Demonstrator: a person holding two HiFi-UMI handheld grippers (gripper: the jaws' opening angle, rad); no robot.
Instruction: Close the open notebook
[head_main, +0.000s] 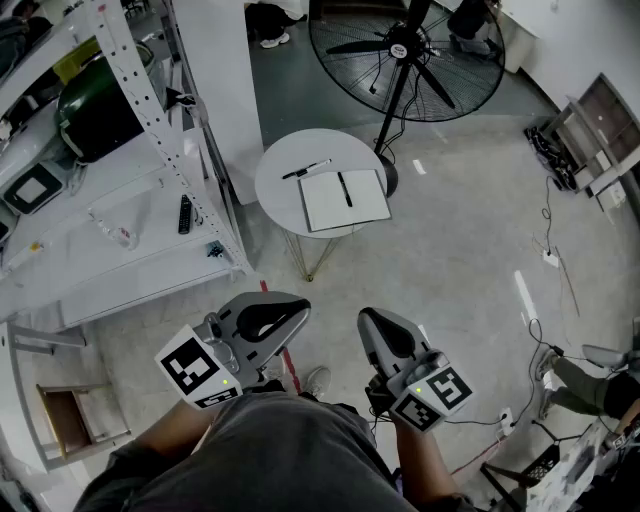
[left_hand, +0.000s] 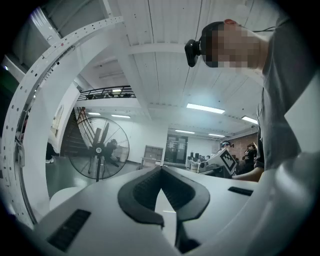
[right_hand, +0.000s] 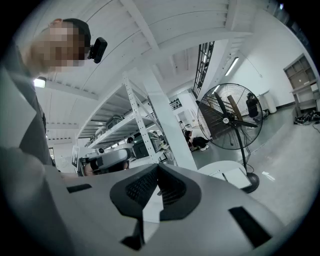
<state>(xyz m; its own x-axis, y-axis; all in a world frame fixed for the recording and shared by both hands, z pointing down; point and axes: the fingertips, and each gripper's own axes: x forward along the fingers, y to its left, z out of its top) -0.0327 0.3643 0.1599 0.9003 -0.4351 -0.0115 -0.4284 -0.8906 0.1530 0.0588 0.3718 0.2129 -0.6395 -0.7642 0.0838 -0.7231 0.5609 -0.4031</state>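
A notebook (head_main: 343, 200) lies on the small round white table (head_main: 280, 185), white page up, with a black pen (head_main: 345, 189) across it. A second pen (head_main: 306, 170) lies on the tabletop to its left. Both grippers hang close to the person's body, well short of the table. My left gripper (head_main: 298, 310) has its jaws together with nothing between them. My right gripper (head_main: 368, 320) is likewise shut and empty. In the right gripper view the notebook (right_hand: 235, 176) shows far ahead beyond the shut jaws (right_hand: 158, 165). The left gripper view shows shut jaws (left_hand: 161, 167) only.
A large floor fan (head_main: 405, 55) stands just behind the table. A white shelving rack (head_main: 130, 200) with equipment fills the left side. Cables and a power strip (head_main: 550, 258) lie on the floor to the right. Another person's legs (head_main: 590, 380) show at the right edge.
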